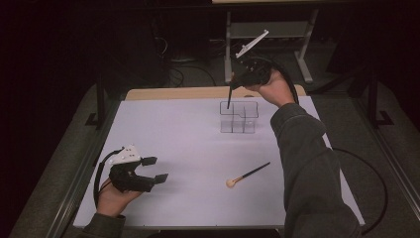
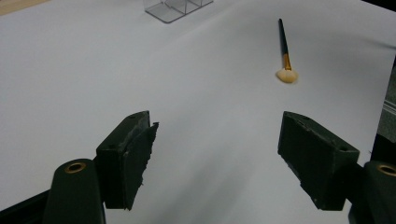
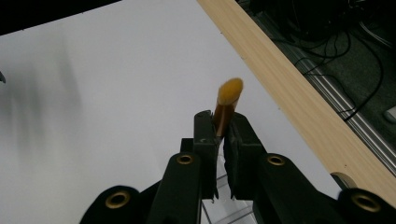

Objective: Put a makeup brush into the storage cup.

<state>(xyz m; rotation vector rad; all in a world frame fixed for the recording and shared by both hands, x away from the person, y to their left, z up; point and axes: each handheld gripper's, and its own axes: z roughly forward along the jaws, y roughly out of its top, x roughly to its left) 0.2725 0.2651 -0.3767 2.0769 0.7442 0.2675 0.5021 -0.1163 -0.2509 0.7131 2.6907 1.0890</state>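
My right gripper (image 1: 234, 83) is raised over a clear compartmented organizer (image 1: 239, 117) at the far middle of the table, shut on a makeup brush (image 3: 224, 109). The brush's tan bristle head (image 3: 230, 91) sticks out past the jaws, and its black handle (image 1: 229, 99) points down into the organizer's back left compartment. A second brush (image 1: 249, 174) lies flat on the white sheet, bristle head towards the person; it also shows in the left gripper view (image 2: 284, 46). My left gripper (image 1: 156, 169) rests at the near left, open and holding nothing (image 2: 219, 140).
A white sheet (image 1: 188, 144) covers the table, with a wooden edge (image 1: 178, 92) along its far side. Beyond the wooden edge (image 3: 299, 93) are cables and a metal frame on the dark floor. The right sleeve (image 1: 307, 163) crosses the table's right side.
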